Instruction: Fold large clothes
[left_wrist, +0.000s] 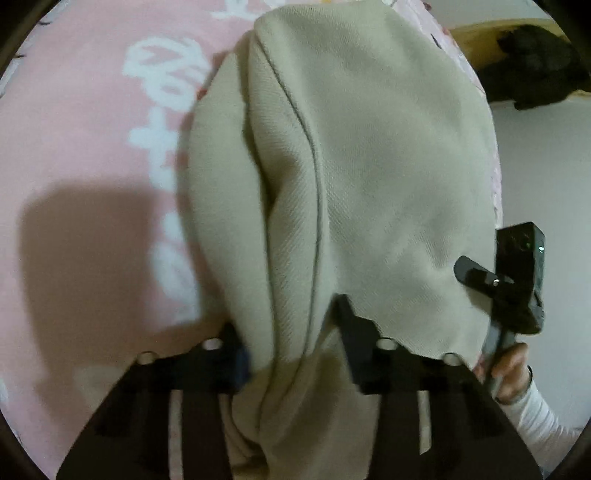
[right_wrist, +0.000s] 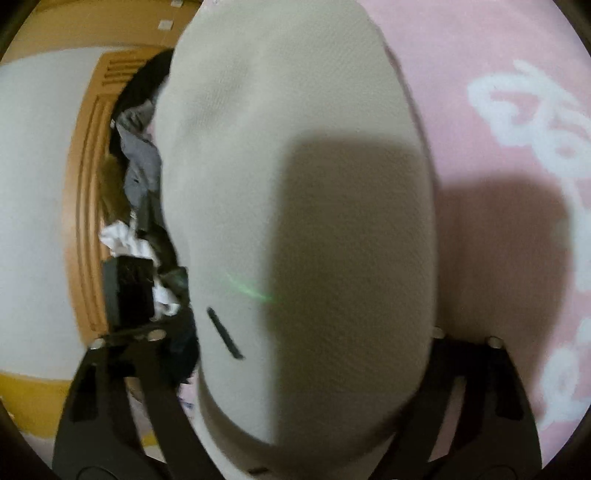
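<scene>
Your left gripper (left_wrist: 295, 354) points steeply downward, its two black fingers (left_wrist: 354, 332) drawn fairly close together with a fold of the beige garment (left_wrist: 369, 166) bunched between them; the blur leaves it unclear whether the pads actually press on the cloth. In the left wrist view, your right hand (left_wrist: 511, 373) shows at the lower right edge, wrapped around the handle of the right gripper, with a white sleeve (left_wrist: 535, 417) covering the wrist. Your right gripper (right_wrist: 295, 343) tilts gently downward with its jaws standing wide, one finger on each side of the garment; the fingertips themselves are hidden by the cloth.
</scene>
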